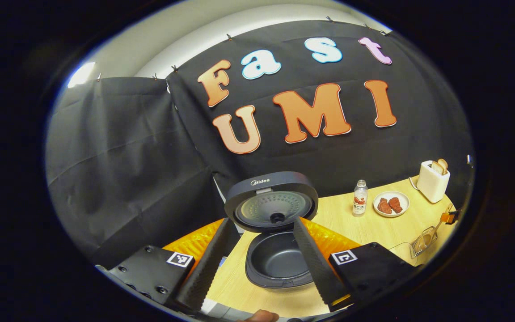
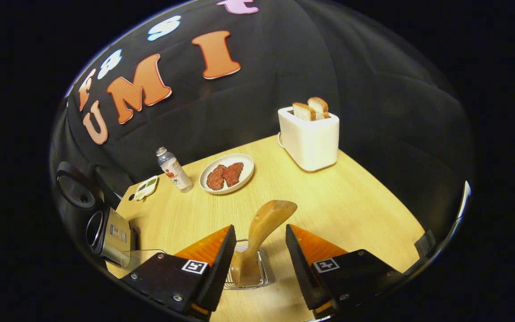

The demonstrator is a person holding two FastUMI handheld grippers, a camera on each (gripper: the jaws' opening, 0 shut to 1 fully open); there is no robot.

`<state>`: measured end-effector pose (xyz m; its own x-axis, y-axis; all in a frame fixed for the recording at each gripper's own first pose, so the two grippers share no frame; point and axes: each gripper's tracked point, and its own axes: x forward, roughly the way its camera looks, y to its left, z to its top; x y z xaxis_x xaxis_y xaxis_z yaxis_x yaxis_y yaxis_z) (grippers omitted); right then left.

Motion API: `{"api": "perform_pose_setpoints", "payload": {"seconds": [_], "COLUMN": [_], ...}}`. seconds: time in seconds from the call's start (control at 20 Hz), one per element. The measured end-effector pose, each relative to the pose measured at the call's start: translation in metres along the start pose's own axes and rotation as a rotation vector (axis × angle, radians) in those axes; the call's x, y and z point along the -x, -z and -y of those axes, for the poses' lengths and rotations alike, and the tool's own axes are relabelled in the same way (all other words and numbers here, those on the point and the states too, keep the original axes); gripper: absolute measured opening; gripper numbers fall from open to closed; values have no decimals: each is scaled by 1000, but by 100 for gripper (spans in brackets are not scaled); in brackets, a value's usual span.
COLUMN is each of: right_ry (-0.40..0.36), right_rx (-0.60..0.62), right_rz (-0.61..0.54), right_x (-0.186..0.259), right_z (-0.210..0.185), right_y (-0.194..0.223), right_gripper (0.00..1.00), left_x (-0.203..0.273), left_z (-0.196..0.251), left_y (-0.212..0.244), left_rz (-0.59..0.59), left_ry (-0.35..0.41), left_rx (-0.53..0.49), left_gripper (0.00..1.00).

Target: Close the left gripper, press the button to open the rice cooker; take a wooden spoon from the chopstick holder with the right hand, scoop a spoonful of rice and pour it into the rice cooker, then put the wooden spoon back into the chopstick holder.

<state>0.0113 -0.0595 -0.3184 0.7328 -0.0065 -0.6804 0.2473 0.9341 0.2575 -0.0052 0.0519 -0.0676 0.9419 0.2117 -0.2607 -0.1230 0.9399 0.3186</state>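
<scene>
Straddling the wooden spoon (image 2: 264, 223) in its chopstick holder (image 2: 262, 273): right gripper (image 2: 259, 250), jaws apart, ready to grasp; left gripper (image 1: 257, 250) open before the lid-up rice cooker (image 1: 275, 232).

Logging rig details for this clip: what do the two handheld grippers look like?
Left gripper and right gripper match: black angular bodies with visible screws, a square black-and-white marker tag on each side, and two long, tapered fingers with ridged inner faces.

I see a white toaster (image 2: 309, 139) with two bread slices (image 2: 312, 108) near the desk's (image 2: 351, 197) far edge. Plate (image 2: 226, 173) with two reddish meat pieces beside it, small bottle (image 2: 174, 170) just past that. Small tray (image 2: 145, 187) at the far-left corner.
</scene>
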Motion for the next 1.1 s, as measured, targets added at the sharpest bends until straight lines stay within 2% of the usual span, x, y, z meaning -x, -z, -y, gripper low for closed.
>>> {"api": "perform_pose_setpoints", "payload": {"seconds": [0.05,0.1,0.3,0.45,0.65,0.7,0.75,0.8,0.85,1.0,1.05,1.1], "right_ry": [-6,-9,-49,-54,-45,-51,-60,-68,-73,-60,-53,-43], "right_rx": [-27,-52,-122,-142,-163,-174,-183,-191,-196,-218,-223,-230], "right_rz": [-17,-32,-45,-54,2,21,34,50,69,56,38,52], "right_x": [-7,-15,-29,-35,-19,-12,-7,-1,5,14,17,17], "right_z": [-2,-3,-13,-20,-15,-13,-13,-12,-11,-9,-10,-10], "right_y": [3,5,2,2,2,5,6,10,12,22,24,18], "right_gripper": [67,64,45,20,14,14,14,14,14,11,10,10], "left_x": [1,4,8,6,4,3,0,-2,-5,-10,-11,-11], "left_z": [-2,-4,-12,-14,-20,-20,-19,-19,-19,-16,-14,-10], "left_y": [4,7,14,17,15,14,14,12,11,6,5,5], "left_rz": [-6,-12,-29,-31,-15,-11,-6,3,11,30,33,35], "left_ry": [-5,-12,-29,-31,-22,-20,-16,-13,-12,-10,-1,15], "left_rx": [4,7,14,13,14,9,5,5,6,31,46,64], "left_gripper": [100,96,97,97,96,90,97,97,89,90,97,89]}}
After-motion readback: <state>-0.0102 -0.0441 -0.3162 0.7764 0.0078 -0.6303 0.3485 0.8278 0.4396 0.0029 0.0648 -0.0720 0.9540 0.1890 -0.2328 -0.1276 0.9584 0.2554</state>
